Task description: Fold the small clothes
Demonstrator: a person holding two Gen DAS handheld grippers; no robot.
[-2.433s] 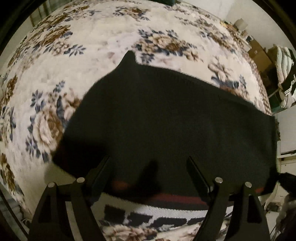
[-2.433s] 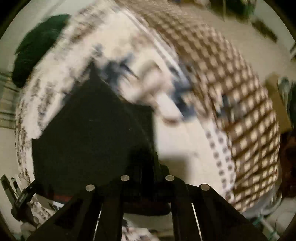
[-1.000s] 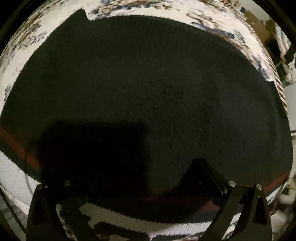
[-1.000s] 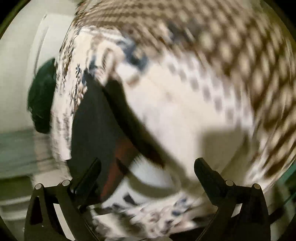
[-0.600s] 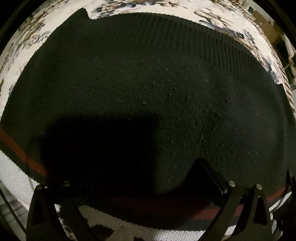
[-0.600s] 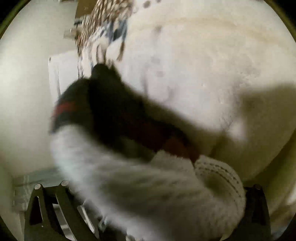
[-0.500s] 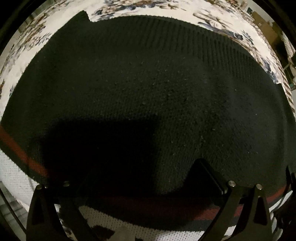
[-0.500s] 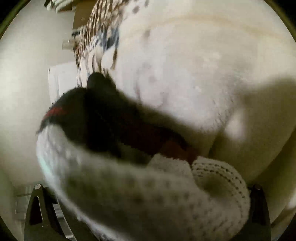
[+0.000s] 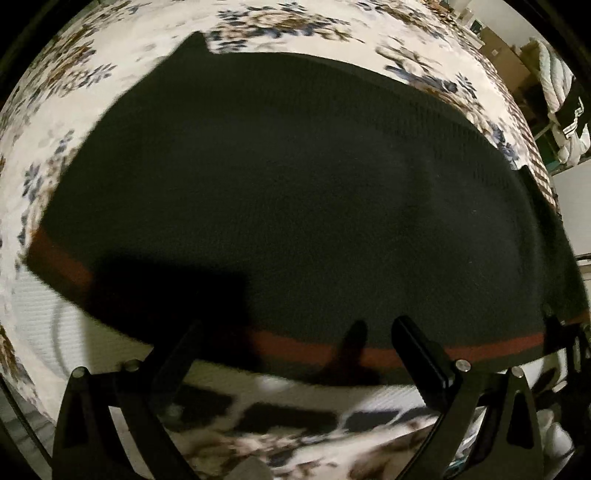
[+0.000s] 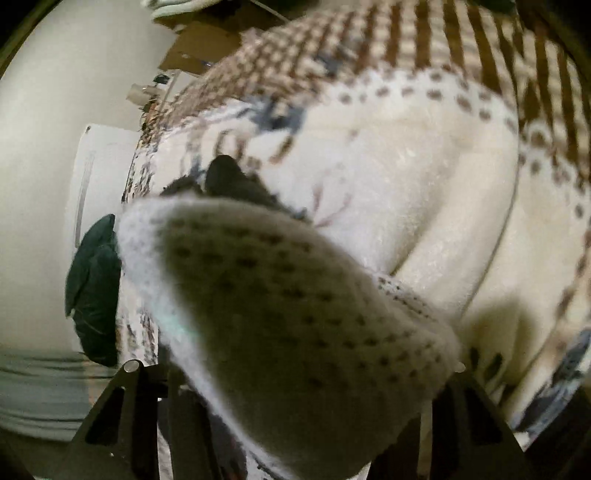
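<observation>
A knit sweater (image 9: 295, 206) lies spread on a floral bed cover (image 9: 280, 29). Its large black panel fills the left wrist view, with a red stripe (image 9: 406, 352) and a white patterned part (image 9: 288, 410) near the camera. My left gripper (image 9: 295, 350) is open just above the red stripe, its fingers apart and empty. In the right wrist view a white knit fold of the sweater (image 10: 295, 332) bulges between the fingers of my right gripper (image 10: 306, 413) and hides the fingertips. A dark part of the sweater (image 10: 236, 181) shows behind the fold.
The bed cover has a brown checked border (image 10: 369, 48). A dark green cushion (image 10: 94, 288) lies at the bed's edge by a pale wall. Cardboard boxes (image 9: 502, 55) and hanging clothes (image 9: 561, 107) stand beyond the bed on the right.
My left gripper has pulled back, so more of the bed cover shows around the black panel. The white fold has filled the space between my right gripper's fingers.
</observation>
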